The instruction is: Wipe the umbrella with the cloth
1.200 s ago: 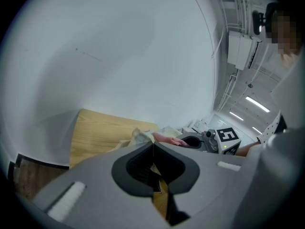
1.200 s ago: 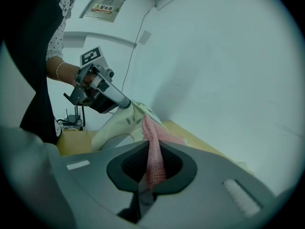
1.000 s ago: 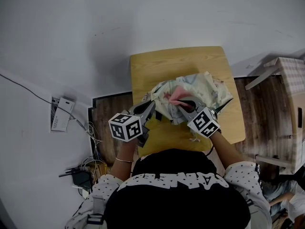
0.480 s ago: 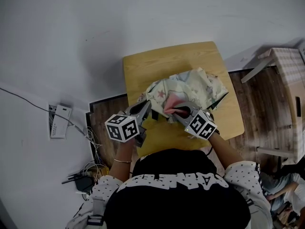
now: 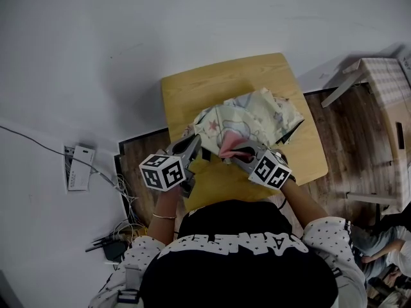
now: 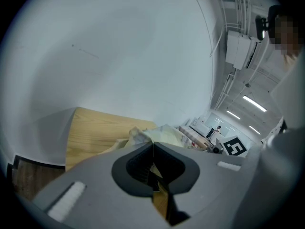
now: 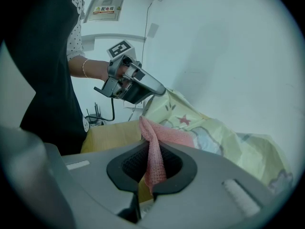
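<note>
A pale yellow umbrella [image 5: 257, 115] with star prints lies crumpled on the small wooden table [image 5: 212, 85]. My left gripper [image 5: 194, 147] is at the canopy's left edge, shut on a fold of the umbrella [image 6: 164, 136]. In the right gripper view the canopy [image 7: 224, 142] rises to the left gripper's tip [image 7: 162, 90]. My right gripper [image 5: 235, 154] is shut on a pink cloth [image 5: 229, 143]. The cloth [image 7: 164, 136] hangs out from between the jaws of my right gripper [image 7: 151, 146] and rests on the canopy's near side.
A yellow sheet [image 5: 215, 179] covers the table's near part. A white wall stands behind the table. A white box [image 5: 76, 167] with cables is on the wall at left, and a black device [image 5: 112, 248] sits below it. Wooden furniture [image 5: 385, 85] stands at right.
My right gripper has drawn the pink cloth leftward and nearer over the canopy. The left gripper has kept its hold at the same edge. The head view has shifted slightly.
</note>
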